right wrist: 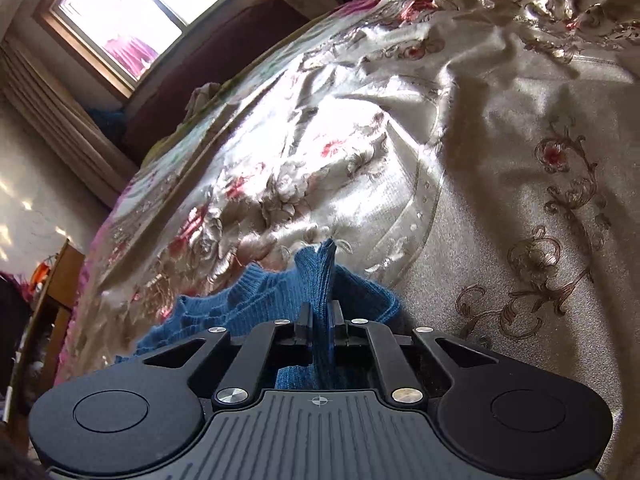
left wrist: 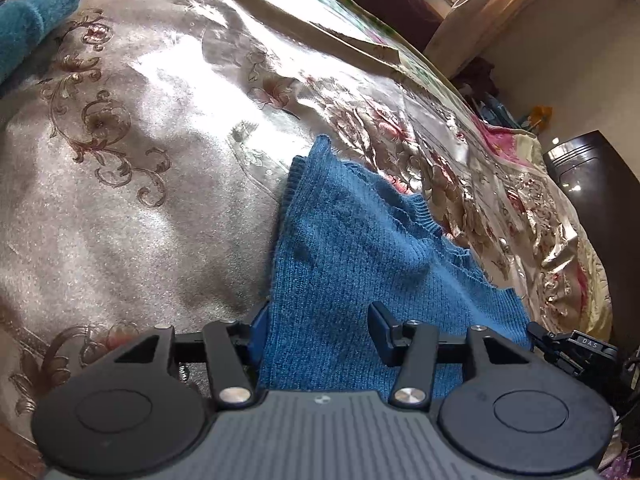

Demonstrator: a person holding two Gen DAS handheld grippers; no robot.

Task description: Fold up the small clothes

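A blue knitted garment lies on a shiny floral bedspread. My left gripper is open, its jaws wide apart, and the blue knit passes between them without being pinched. My right gripper is shut on a ribbed fold of the same blue garment, which sticks up between the jaws. More of the garment bunches to the left of the right gripper. Another piece of blue-teal knit lies at the far left of the left wrist view.
The bedspread is wrinkled and covers the whole bed. A window and curtains stand beyond the bed. A dark cabinet stands at the bed's right side. A wooden piece of furniture stands at the left.
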